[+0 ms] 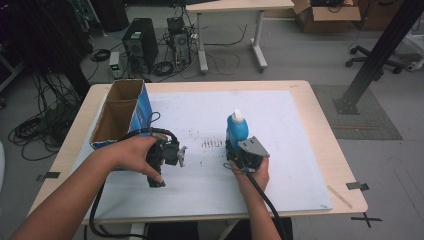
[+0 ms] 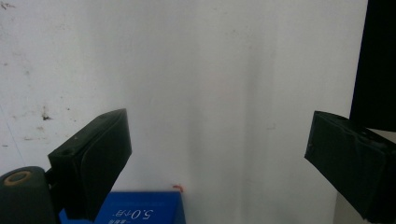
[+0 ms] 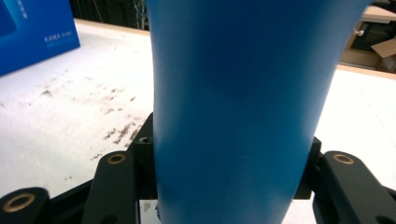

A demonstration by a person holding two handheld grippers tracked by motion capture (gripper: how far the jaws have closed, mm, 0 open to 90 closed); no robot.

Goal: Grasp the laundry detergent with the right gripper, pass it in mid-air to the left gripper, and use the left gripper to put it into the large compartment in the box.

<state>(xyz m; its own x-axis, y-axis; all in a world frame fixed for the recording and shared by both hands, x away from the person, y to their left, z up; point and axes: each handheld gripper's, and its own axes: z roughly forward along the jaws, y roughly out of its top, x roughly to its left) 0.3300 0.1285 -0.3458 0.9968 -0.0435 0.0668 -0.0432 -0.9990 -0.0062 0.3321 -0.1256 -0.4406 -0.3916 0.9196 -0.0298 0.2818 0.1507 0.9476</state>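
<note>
A blue bottle (image 1: 237, 129) with a white cap stands upright on the white mat (image 1: 290, 150) near the middle of the table. My right gripper (image 1: 235, 151) is shut on its lower body; in the right gripper view the bottle (image 3: 233, 116) sits between the two jaws of the right gripper (image 3: 229, 163), which press on its sides. My left gripper (image 1: 162, 165) is held to the left of the bottle, beside the blue box, and points down at the mat. In the left gripper view the left gripper (image 2: 217, 154) stands open with nothing between its jaws.
An open blue cardboard box (image 1: 122, 112) with two compartments stands at the table's left edge; a corner of the box (image 2: 140, 210) lies under the left gripper. Dark specks mark the mat (image 3: 116, 116) left of the bottle. Cables, computers and another table are on the floor behind.
</note>
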